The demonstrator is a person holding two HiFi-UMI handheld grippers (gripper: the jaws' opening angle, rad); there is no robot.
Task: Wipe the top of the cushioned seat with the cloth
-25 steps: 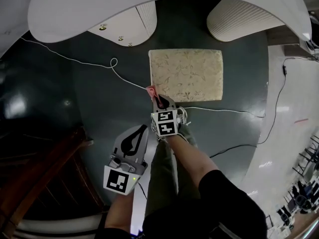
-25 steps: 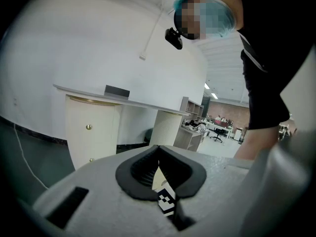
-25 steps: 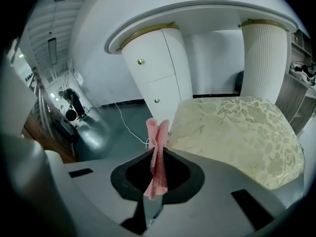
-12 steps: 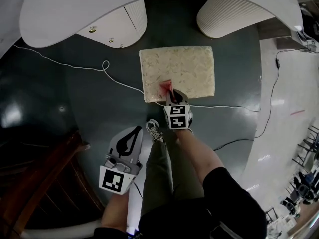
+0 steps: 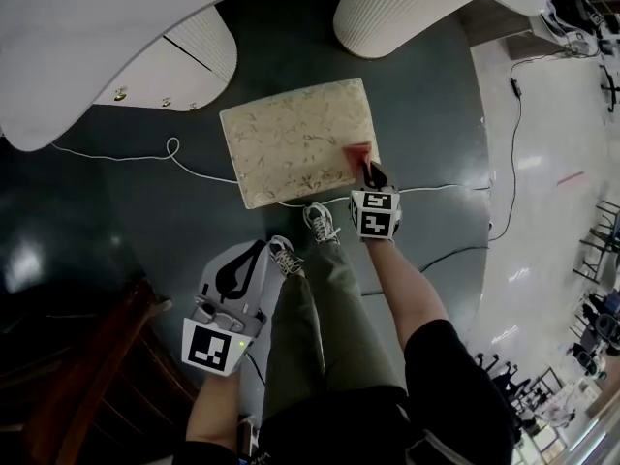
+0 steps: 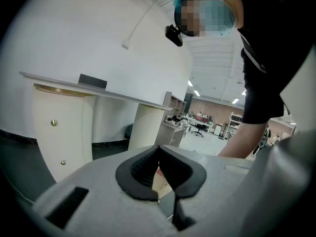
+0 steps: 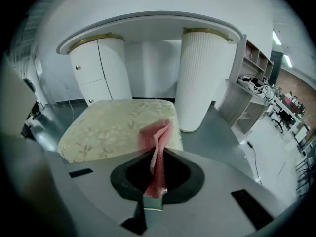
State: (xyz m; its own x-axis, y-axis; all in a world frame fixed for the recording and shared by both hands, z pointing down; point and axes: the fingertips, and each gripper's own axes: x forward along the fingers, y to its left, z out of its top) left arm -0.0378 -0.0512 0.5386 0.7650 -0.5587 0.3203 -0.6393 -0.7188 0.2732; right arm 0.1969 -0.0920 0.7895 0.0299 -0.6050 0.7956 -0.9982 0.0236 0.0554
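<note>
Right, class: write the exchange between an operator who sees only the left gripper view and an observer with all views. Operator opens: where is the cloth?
Observer: The red cloth is pinched in the right gripper, jaws shut on it.
Operator: Is it over the seat?
Observer: Yes, the head view shows it at the near right corner of the cushioned seat.
Operator: Anything else down there?
Observer: A white cable crosses the floor by the seat's near edge.
</note>
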